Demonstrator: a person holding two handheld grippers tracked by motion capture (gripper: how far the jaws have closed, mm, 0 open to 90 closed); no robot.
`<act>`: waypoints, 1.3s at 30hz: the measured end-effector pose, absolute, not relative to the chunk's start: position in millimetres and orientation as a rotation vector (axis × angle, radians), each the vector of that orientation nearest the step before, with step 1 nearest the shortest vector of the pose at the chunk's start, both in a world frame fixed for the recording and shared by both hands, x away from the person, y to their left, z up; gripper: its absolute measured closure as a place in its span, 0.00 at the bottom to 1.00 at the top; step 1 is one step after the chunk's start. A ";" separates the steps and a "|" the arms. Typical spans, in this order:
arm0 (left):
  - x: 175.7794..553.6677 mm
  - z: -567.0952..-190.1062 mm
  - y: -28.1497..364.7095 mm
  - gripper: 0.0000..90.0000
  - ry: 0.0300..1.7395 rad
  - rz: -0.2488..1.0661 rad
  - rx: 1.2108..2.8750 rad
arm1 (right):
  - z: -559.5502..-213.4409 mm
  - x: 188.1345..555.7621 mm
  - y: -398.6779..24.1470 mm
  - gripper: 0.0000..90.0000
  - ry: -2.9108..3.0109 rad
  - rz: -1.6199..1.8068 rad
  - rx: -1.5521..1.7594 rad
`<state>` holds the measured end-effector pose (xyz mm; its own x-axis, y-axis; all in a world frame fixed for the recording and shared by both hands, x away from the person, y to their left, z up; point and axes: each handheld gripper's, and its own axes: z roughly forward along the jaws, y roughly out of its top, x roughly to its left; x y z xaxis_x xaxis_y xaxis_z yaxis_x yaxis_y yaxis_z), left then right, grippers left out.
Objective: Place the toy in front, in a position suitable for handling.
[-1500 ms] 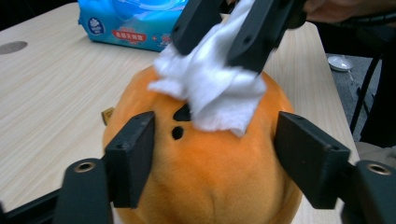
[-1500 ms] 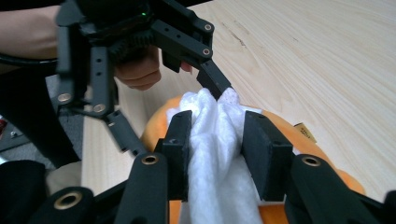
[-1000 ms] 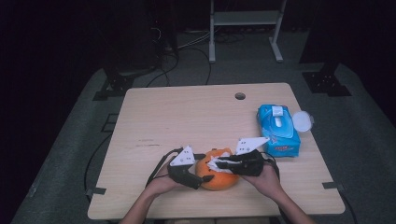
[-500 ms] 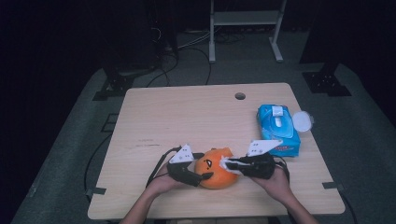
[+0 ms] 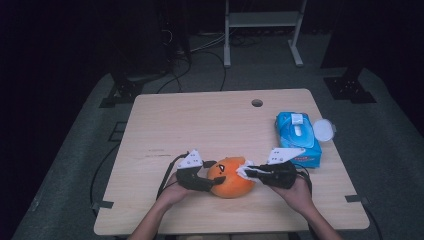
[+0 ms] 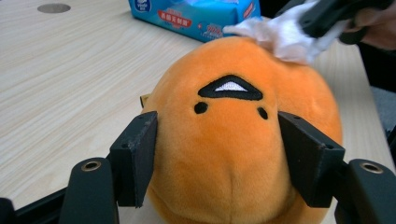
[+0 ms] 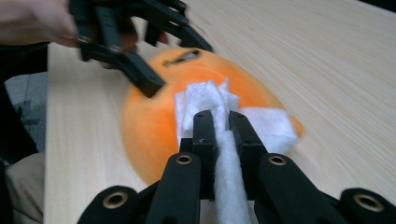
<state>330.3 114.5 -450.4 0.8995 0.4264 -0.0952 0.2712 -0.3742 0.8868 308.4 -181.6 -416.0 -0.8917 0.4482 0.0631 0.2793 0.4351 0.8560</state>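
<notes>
An orange plush toy (image 5: 231,179) with a small black face lies near the table's front edge. My left gripper (image 5: 214,172) reaches it from the left. Its jaws have just been closing, and in the left gripper view both pads (image 6: 140,154) press into the sides of the plush toy (image 6: 233,149). My right gripper (image 5: 250,172) comes in from the right, shut on a crumpled white wipe (image 5: 244,170). The wipe (image 7: 210,100) rests against the top of the plush toy (image 7: 149,121), ahead of the right gripper (image 7: 219,116). The wipe (image 6: 285,37) shows again beyond the toy's crown.
A blue pack of wet wipes (image 5: 299,137) lies at the table's right side, its white lid (image 5: 323,129) flipped open. A round cable hole (image 5: 257,103) sits near the far edge. The wooden tabletop (image 5: 200,125) stretches bare behind the toy. Dark floor and stands surround the table.
The left jaws have closed in on the plush toy's sides. The right gripper has drawn the wipe a little to the right across the toy's top.
</notes>
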 end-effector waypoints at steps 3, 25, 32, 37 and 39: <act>333.5 -451.5 112.1 0.37 0.542 0.182 1.966 | -414.4 300.0 -163.3 0.91 2.541 1.493 0.534; 336.2 -454.1 116.1 0.34 0.562 0.142 1.958 | -415.8 301.1 -166.2 0.90 2.503 1.458 0.559; 338.8 -454.7 122.7 0.35 0.566 0.123 1.948 | -418.4 316.3 -192.7 0.91 2.469 1.460 0.698; 337.7 -454.5 121.0 0.35 0.572 0.127 1.947 | -419.3 313.8 -195.1 0.91 2.478 1.471 0.697; 338.4 -455.0 120.6 0.34 0.579 0.126 1.943 | -417.4 308.9 -186.8 0.91 2.491 1.478 0.655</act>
<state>338.4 120.6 -455.0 0.8772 0.4491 -0.1696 0.3379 -0.3267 0.8826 308.9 -186.8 -417.4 -0.8888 0.4524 0.0741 0.2818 0.4117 0.8666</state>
